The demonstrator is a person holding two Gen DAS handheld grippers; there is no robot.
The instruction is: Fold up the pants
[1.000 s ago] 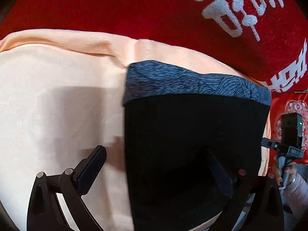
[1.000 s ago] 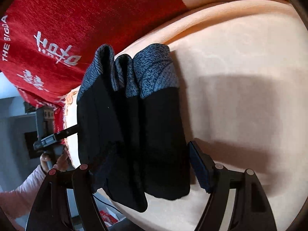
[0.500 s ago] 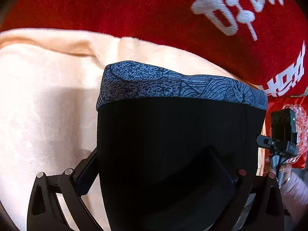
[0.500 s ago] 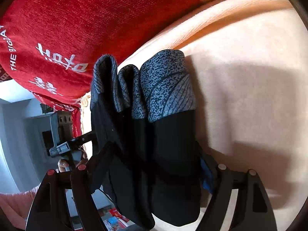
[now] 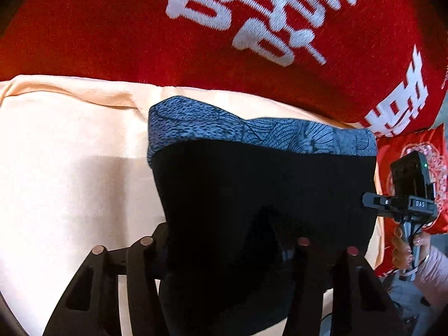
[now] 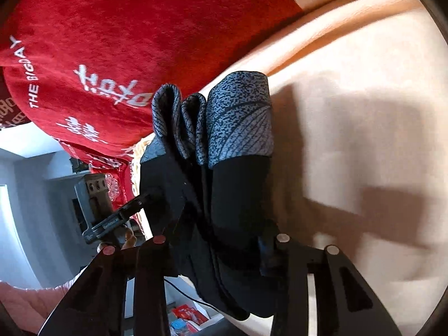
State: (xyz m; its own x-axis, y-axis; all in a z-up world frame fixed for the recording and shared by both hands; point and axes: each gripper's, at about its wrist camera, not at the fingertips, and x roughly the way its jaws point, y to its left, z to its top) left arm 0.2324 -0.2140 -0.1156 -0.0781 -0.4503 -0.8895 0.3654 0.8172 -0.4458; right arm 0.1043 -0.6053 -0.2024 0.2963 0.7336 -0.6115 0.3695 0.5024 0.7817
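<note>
Pants [image 5: 260,196], black with a grey patterned waistband [image 5: 252,131], hang folded in a thick bundle above the peach sheet [image 5: 70,168], red blanket [image 5: 140,28] behind. The left gripper [image 5: 224,240] has just been closing and now clamps the dark cloth from one side. The right gripper [image 6: 215,238] has done the same, squeezing the stacked layers from the bundle's end.

black pants [image 5: 252,196], blue-patterned waistband [image 5: 252,131]
</note>
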